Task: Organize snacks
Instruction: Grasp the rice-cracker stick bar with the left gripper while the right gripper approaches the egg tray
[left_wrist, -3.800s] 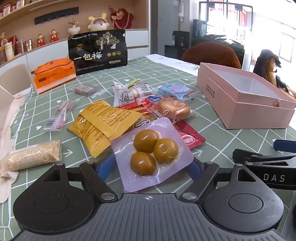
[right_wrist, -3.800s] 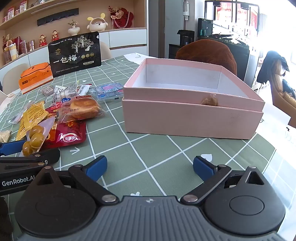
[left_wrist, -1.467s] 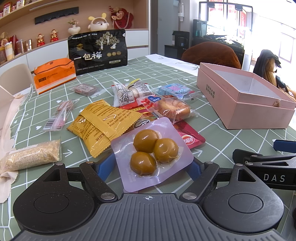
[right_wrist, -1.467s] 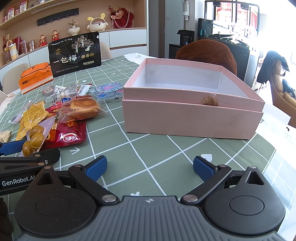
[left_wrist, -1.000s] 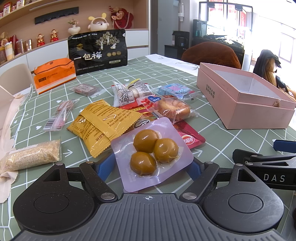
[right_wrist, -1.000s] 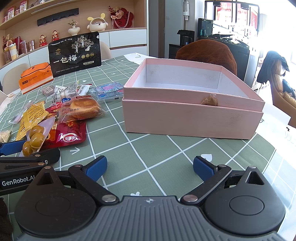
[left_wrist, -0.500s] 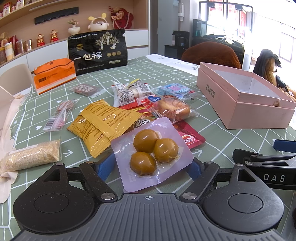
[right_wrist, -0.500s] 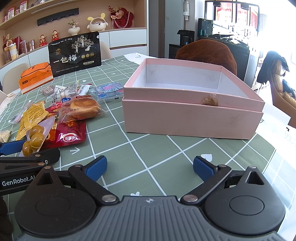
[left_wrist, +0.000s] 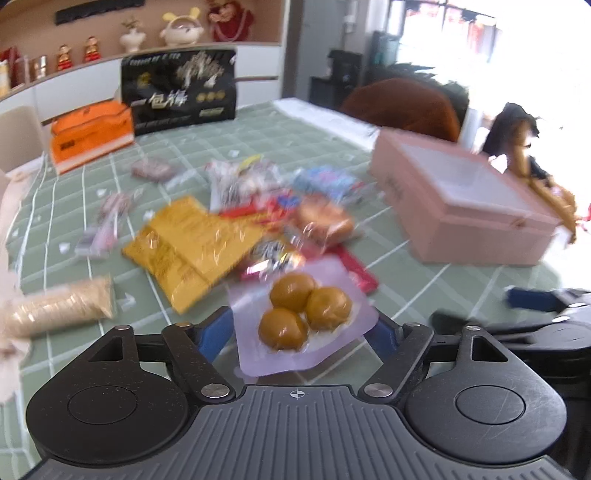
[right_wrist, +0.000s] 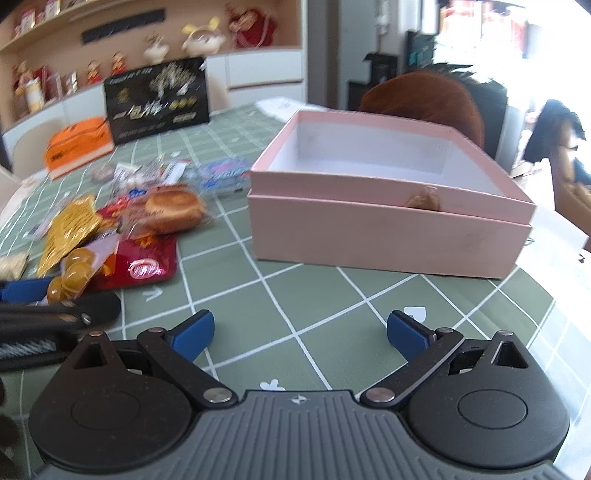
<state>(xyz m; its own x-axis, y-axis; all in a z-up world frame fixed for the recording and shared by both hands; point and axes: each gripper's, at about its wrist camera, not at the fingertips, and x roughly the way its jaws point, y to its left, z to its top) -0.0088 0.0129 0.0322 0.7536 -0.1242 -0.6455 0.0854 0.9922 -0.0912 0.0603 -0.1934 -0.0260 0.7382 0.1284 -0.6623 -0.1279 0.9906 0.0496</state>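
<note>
A clear purple pouch with three brown eggs (left_wrist: 303, 314) sits between the blue pads of my left gripper (left_wrist: 301, 328). The jaws are closing, both pads touch the pouch's side edges, and the pouch rides just above the other snacks. The right wrist view shows the same pouch (right_wrist: 75, 271) at the far left beside the left gripper (right_wrist: 55, 310). My right gripper (right_wrist: 299, 332) is open over bare green tablecloth, with nothing between its fingers. The open pink box (right_wrist: 388, 240) stands just beyond it, empty inside; in the left wrist view the pink box (left_wrist: 461, 221) stands at the right.
Loose snacks lie in a heap: yellow packets (left_wrist: 192, 243), a wrapped bun (left_wrist: 325, 221), a red packet (right_wrist: 144, 266), a grain bar (left_wrist: 55, 314). An orange box (left_wrist: 92, 136) and a black bag (left_wrist: 181, 96) stand at the table's far side. The right gripper's finger (left_wrist: 535, 301) lies at the right.
The left gripper has risen slightly with the egg pouch still between its pads; the table scene behind has shifted and blurred. The right gripper has kept still.
</note>
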